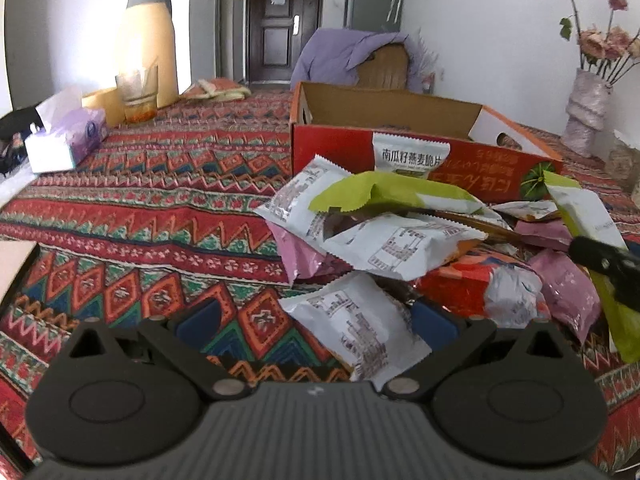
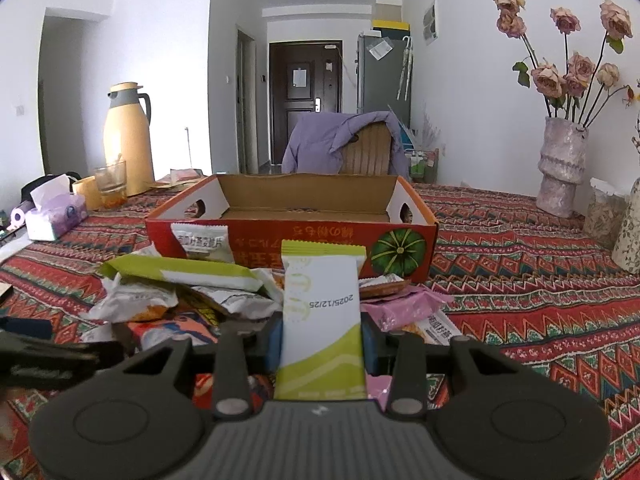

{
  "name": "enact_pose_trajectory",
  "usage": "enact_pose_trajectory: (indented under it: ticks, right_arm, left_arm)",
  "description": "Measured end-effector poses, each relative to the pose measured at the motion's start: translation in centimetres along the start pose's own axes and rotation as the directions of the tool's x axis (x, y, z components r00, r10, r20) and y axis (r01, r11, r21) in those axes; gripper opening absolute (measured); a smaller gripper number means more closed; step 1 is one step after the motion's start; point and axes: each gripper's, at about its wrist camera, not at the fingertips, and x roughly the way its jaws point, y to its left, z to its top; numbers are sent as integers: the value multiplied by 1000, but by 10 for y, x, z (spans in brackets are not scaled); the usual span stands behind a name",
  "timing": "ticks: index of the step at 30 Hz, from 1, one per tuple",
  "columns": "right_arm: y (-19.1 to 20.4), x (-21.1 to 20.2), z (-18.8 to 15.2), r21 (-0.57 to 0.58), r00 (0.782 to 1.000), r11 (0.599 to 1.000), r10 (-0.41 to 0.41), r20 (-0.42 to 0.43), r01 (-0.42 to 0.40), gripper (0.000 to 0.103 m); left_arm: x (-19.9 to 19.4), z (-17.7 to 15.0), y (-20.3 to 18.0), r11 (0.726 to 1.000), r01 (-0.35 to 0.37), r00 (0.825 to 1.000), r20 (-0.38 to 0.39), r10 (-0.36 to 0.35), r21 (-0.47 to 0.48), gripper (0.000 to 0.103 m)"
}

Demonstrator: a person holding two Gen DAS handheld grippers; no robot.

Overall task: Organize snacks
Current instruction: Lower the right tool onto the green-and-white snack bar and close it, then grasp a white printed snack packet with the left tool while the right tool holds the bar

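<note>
Snack packets (image 1: 384,240), white, pink and lime foil, lie heaped on the patterned red woven tablecloth (image 1: 152,208) just before the open red cardboard box (image 2: 288,216); one white packet leans against its front wall. The right gripper (image 2: 322,340) is clamped on an upright white-and-lime snack bar (image 2: 320,320), held above the heap short of the box's near edge. The left gripper (image 1: 316,320) stands wide apart, gripping nothing, with a white packet (image 1: 356,328) lying between its fingers. Bare cloth stretches left toward the tissue box (image 1: 64,140).
</note>
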Motion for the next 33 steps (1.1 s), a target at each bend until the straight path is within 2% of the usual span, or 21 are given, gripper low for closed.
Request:
enact_pose_trajectory:
  ticks: [3,8,15,21,23,25,33]
  right_arm:
    - [0,-2,-3,4,1000,1000,12,-2,-12,38]
    - [-1,-3,-5,14,1000,1000,27,0,-27,38]
    - [-1,-6,-9,25,999,999,46,8,-46,38]
    - [-2,-10,-10,32,999,998,46,16,-46,38]
    - [-1,-12,-10,31,999,998,46,17,-47,38]
    - [0,-13,-11,29,999,999,44,17,-44,38]
    - [1,-18,-11,27,999,999,42,21,-42,38]
  left_arm:
    - [7,3,-4,999,-31,999,-23,31,-3,103]
    - [16,-1,-3,1000,-25,995,-92,26,7,103]
    - [18,-3,-6,999,-26,995,-97,30,39,103]
    - [20,-3,-3,998,6,996,-87,0,62,103]
    - [17,-7,-3,998,7,998,-68,-2,70,99]
    - [11,-8,-2,997,20,999,-45,-16,80,79]
    - [-3,-8,8,991,95,995,-17,-94,92,61]
